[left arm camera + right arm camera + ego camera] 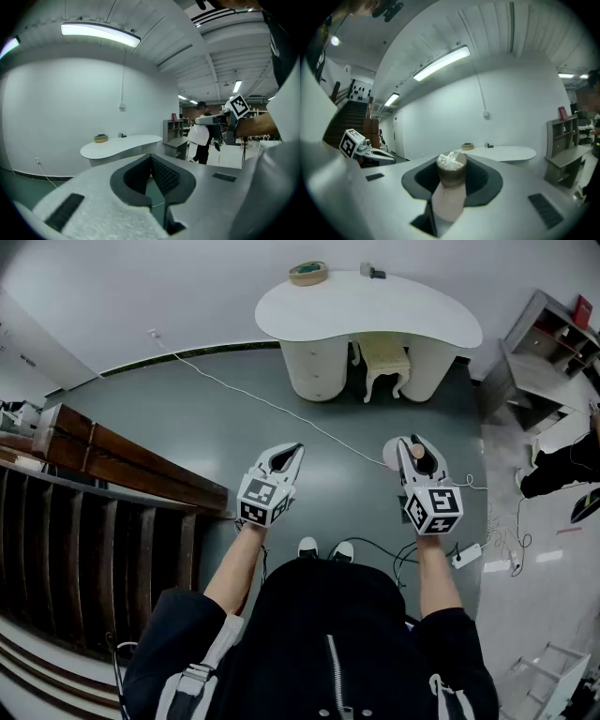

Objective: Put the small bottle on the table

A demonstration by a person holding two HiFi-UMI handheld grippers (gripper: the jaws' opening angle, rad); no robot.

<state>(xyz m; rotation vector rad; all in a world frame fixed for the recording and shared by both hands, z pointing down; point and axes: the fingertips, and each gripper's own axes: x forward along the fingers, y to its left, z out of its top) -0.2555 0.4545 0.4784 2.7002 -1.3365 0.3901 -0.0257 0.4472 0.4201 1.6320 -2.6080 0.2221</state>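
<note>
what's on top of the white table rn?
On the white table: a round tan item at one end and small dark objects near the wall, too small to identify. Top fully visible.

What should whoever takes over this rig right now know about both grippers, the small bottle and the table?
Left gripper: jaws together, nothing between them, held out in front at waist height.
Right gripper: jaws closed on the small bottle, which stands up between the pads, cap end outward.
White table: across the grey floor, well ahead of both grippers. A round item and a small dark item sit near its far edge; the near part is bare.
Done: the bottle is picked up and in hand.
Left: walk to the table, set the bottle upright on the bare part, and release it.
</note>
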